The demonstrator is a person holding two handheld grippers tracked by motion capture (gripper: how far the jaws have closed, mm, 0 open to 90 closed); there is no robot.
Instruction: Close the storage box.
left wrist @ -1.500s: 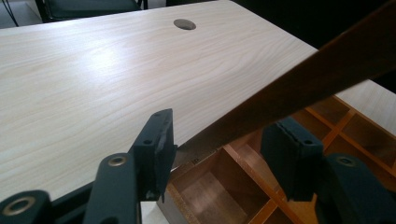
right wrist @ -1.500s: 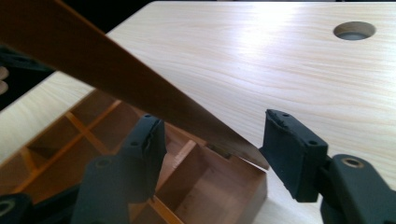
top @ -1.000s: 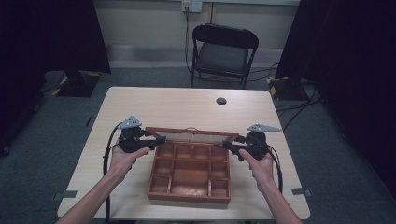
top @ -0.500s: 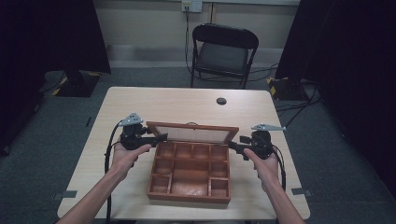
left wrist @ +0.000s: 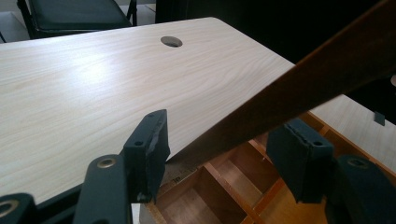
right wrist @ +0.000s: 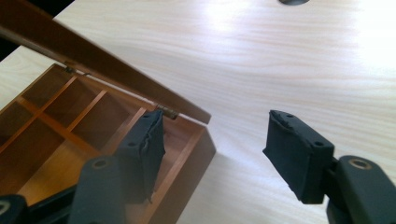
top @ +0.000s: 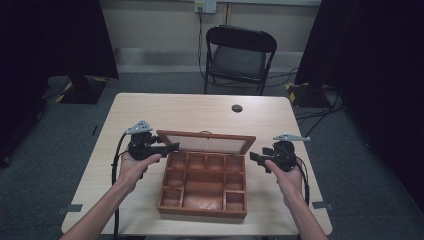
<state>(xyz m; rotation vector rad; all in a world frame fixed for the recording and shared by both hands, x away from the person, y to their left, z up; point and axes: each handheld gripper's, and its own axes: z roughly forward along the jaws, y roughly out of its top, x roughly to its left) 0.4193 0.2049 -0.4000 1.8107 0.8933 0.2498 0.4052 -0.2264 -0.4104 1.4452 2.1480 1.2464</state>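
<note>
Pale wooden counter (top: pixel 150 107) carries the compartmented wooden box (top: pixel 204 184), whose glass-paned lid (top: pixel 205 142) now stands raised higher than a second ago. Left gripper (top: pixel 170 147) fingers straddle the lid's edge, open; right gripper (top: pixel 256 159), open, has drawn away from the lid.

A pale wood-grain tabletop (top: pixel 150 115) stands on a grey carpeted floor (top: pixel 55 135). A round cable hole (top: pixel 237 108) sits near its far edge. Beyond the far side stands a black folding chair (top: pixel 241 57), facing the tabletop. Behind it runs a beige wall (top: pixel 160 25) with a light skirting strip (top: pixel 155 54) and a wall socket (top: pixel 205 6), from which a cable (top: pixel 200 35) hangs to the floor. Black curtains (top: pixel 55 40) hang at the left and the right. Yellow-and-black striped tape (top: pixel 300 91) marks a stand foot at the right. Overhead light gives a soft glare on the tabletop.
</note>
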